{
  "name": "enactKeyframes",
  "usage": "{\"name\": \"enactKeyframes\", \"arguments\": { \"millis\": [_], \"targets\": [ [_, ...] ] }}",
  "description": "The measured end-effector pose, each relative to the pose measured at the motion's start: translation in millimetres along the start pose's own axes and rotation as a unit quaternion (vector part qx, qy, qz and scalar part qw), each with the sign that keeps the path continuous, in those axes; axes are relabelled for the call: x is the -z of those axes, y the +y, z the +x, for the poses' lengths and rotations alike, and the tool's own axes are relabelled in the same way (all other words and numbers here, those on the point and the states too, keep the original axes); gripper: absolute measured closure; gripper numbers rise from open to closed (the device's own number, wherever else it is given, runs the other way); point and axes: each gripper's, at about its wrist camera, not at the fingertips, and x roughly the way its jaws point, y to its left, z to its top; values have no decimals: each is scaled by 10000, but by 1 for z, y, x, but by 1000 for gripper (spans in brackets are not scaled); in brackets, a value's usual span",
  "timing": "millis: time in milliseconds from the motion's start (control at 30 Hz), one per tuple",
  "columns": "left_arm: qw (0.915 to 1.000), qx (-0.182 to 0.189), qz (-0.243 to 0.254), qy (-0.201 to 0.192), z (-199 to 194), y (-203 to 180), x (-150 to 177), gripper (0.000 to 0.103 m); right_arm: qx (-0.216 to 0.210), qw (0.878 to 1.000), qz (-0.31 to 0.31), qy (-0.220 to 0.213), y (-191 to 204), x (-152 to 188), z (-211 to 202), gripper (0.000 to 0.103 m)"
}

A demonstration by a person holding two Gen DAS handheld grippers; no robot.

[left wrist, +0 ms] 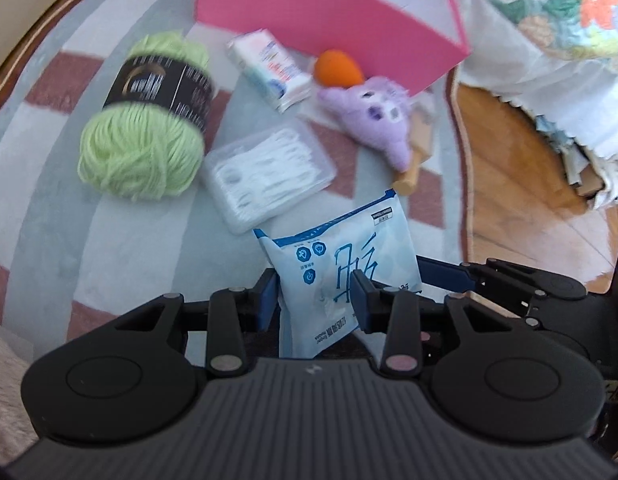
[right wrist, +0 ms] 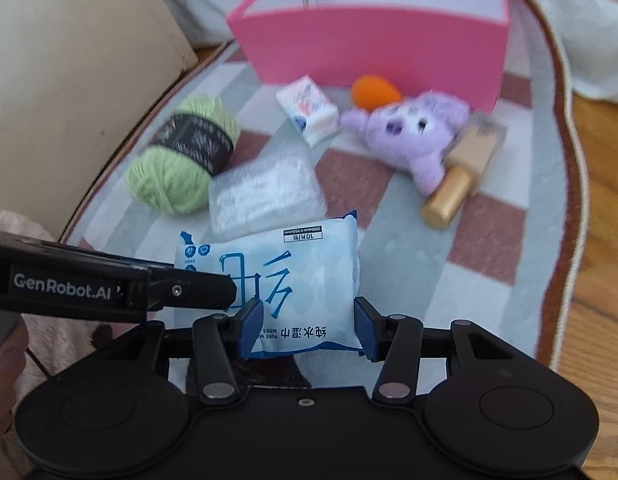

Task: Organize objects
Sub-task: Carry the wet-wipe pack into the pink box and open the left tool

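Observation:
A light blue pack of wet wipes [left wrist: 341, 264] [right wrist: 285, 280] is held above the rug by both grippers. My left gripper [left wrist: 315, 296] is shut on its near end, and its fingers [right wrist: 197, 290] reach in from the left in the right wrist view. My right gripper [right wrist: 307, 326] is shut on the pack's near edge, and its fingers [left wrist: 449, 274] come in from the right in the left wrist view. A pink open box [left wrist: 321, 12] [right wrist: 369, 40] stands at the far side of the rug.
On the striped rug [right wrist: 409, 240] lie a green yarn ball [left wrist: 145, 120] [right wrist: 181, 160], a clear box of floss picks [left wrist: 269, 172] [right wrist: 265, 196], a tissue pack [left wrist: 269, 68] [right wrist: 309, 108], an orange sponge [left wrist: 337, 68] [right wrist: 373, 90], a purple plush [left wrist: 373, 112] [right wrist: 413, 132] and a gold bottle [right wrist: 457, 184]. Wooden floor [left wrist: 529, 184] lies to the right.

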Motion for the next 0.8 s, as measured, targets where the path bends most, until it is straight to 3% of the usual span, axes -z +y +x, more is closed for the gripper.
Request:
{"name": "enactKeyframes", "arguments": {
  "millis": [233, 400, 600, 800],
  "targets": [
    [9979, 317, 242, -516, -45, -16, -23, 66, 174, 9975, -229, -652, 12, -21, -45, 47],
    [9944, 287, 486, -893, -73, -29, -43, 66, 277, 9930, -602, -975, 20, -43, -63, 47],
    [9860, 210, 829, -1430, -99, -44, -80, 65, 447, 9817, -1068, -1511, 26, -72, -82, 55],
    [9815, 225, 975, -1629, -106, -55, -131, 65, 577, 9758, -1204, -1732, 18, -117, -91, 62]
  ]
}}
